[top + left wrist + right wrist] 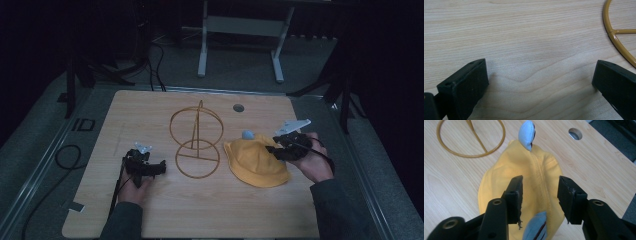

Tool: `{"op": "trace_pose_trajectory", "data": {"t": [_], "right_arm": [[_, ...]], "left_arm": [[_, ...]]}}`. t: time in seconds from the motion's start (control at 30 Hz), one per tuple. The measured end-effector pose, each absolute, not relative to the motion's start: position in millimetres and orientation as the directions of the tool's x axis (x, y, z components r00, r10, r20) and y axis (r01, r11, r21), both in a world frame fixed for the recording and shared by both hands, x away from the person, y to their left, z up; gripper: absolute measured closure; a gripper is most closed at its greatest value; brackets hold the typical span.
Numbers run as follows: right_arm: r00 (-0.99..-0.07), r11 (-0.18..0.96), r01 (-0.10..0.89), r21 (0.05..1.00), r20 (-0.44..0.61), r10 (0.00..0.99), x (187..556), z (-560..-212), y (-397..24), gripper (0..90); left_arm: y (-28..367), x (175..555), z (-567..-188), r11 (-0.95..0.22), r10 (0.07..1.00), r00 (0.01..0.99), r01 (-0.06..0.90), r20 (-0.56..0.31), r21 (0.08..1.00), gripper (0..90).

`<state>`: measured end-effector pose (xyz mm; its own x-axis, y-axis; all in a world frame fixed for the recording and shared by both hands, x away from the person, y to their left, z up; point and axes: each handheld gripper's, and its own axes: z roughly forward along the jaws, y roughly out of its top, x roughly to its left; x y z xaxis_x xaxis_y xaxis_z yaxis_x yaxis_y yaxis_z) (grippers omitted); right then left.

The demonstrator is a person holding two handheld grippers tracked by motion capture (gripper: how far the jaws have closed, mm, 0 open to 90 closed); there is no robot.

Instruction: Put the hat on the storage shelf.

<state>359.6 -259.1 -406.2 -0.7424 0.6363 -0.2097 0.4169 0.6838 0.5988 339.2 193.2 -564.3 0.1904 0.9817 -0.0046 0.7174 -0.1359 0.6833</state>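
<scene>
Up close, the hat (524,177) shows blue ears (527,134).

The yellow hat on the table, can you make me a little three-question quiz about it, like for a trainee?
1. True or false: the yellow hat hangs on the wire stand.
2. Which hand-held gripper is over the hat: A left, B right?
3. What colour are the hat's small ears?

Key: 1 false, it lies on the table beside the stand. 2 B, jaws open. 3 light blue.
</scene>
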Motion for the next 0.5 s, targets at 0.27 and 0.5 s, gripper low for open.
{"op": "trace_pose_trajectory", "data": {"t": [0.27, 0.5], "right_arm": [[-0.766, 0.721, 0.418, 0.552, -0.213, 0.606, 366.1, -404.6, -253.3, 58.1], [-0.789, 0.758, 0.420, 0.499, -0.212, 0.576, 373.7, -405.3, -246.7, 62.1]], "left_arm": [[193.2, 339.2, -564.3, -0.136, 0.982, 0.190, 0.717, -0.004, 0.683, 0.4], [193.1, 339.3, -564.4, -0.134, 0.982, 0.189, 0.716, -0.006, 0.685, 0.4]]}}
